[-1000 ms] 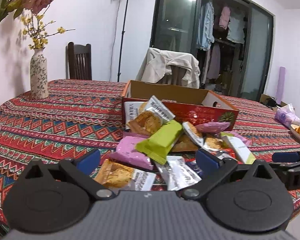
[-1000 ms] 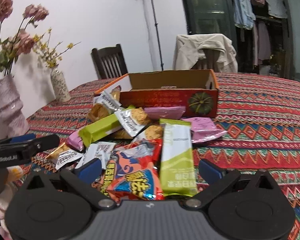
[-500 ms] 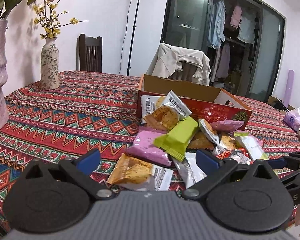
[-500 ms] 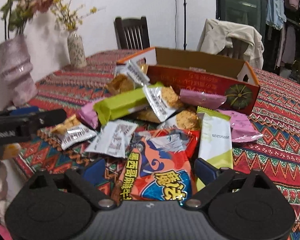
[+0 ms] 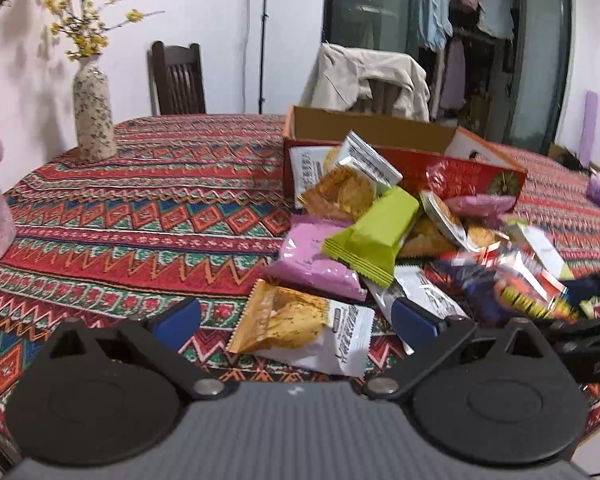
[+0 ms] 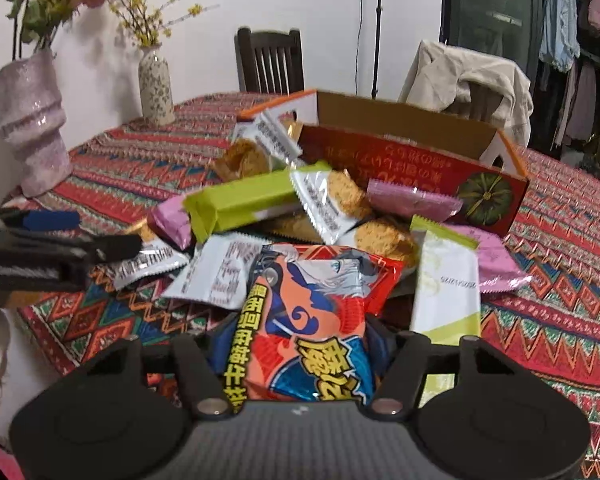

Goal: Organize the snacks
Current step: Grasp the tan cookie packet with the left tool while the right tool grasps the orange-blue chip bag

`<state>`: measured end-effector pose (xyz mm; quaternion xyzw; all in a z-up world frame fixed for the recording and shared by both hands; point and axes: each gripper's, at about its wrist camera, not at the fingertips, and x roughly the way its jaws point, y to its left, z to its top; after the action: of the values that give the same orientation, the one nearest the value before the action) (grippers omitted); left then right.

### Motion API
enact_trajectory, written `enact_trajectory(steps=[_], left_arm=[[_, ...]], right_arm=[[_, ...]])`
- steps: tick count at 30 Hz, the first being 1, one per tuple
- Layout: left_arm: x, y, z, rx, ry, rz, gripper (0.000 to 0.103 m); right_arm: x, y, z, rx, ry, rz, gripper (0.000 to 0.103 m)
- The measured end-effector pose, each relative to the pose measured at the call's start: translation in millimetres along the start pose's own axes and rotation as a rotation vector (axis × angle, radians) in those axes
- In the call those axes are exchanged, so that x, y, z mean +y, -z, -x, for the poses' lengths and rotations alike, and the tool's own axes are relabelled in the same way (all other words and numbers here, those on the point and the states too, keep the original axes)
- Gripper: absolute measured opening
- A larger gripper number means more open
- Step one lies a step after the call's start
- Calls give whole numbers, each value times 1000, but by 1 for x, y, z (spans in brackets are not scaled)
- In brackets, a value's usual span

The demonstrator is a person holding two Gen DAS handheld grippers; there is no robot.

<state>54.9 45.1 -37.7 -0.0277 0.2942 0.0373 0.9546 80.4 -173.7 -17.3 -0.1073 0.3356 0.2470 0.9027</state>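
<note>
A pile of wrapped snacks lies on the patterned tablecloth in front of an open red cardboard box (image 6: 416,162). My right gripper (image 6: 300,344) is closing its jaws around a red and orange snack bag (image 6: 320,304), and its blue pads touch both sides of the bag. My left gripper (image 5: 296,320) stands open low over the cloth, with a clear-and-white cracker packet (image 5: 296,320) lying between its fingers, untouched. A green bar (image 5: 374,236) and a pink packet (image 5: 312,260) lie just beyond it. The box (image 5: 380,132) sits behind the pile.
A pale patterned vase (image 5: 94,116) with yellow flowers and a large pink vase (image 6: 30,120) stand at the left. Behind the table are a dark wooden chair (image 5: 178,80) and a chair draped with a beige jacket (image 5: 368,76). The table edge runs close under both grippers.
The right gripper's jaws have closed in from wide apart onto the red and orange bag. The left gripper has moved closer to the cracker packet, still open.
</note>
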Motion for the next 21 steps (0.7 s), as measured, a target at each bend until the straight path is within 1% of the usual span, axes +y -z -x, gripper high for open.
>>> enact_trajectory(steps=[5,10,12,13,14,15,17,21], left_arm=[[-5,-4,-17,45,-7,-48,103],[-10,-4,-29,85,-24,-86,103],[-10,-3,-32,100,-16,-81,97],[-10,-2,-33,111,-10,-74,85],[-9,-1,-34,122,-2,-64,83],[-8,-1,-32,116,-1,-54,81],[-9,1,-29,105,0,-55,73],[-9,3,-24,96,7,-51,72]], right_arm=[[-13,-3,14,-79,15,-42,62],[-26,-5,20,-117,37,-88,62],[-30,-5,23,-129,41,-101,62],[-32,-5,24,-134,42,-107,62],[-33,-5,25,-139,42,-111,62],[-35,-5,25,-142,40,-114,62],[-37,-4,25,-148,40,-116,62],[-42,-5,22,-151,36,-127,62]])
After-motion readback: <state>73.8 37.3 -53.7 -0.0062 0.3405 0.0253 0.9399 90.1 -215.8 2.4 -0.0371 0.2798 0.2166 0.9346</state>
